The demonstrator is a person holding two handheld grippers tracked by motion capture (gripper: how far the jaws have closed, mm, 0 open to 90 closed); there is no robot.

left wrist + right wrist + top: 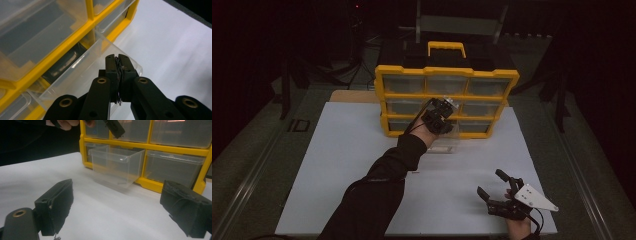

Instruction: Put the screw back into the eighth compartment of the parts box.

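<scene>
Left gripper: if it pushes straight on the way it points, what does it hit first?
Probably the pulled-out clear drawer: the shut left gripper sits over its open top, pointing down into it. Depth is unclear.

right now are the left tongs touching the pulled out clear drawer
Cannot tell. In the left gripper view the shut left tongs sit above the clear drawer, but neither contact nor a gap shows plainly.

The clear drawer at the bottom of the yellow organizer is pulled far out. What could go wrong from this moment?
1. The clear drawer sticks far out of the yellow organizer; one more pull could bring it fully out and let it drop onto the white sheet.
2. The left gripper, jaws shut, hangs above the drawer; pressing down might tip it.
3. The right gripper rests open and far away, so it could not catch anything.
</scene>
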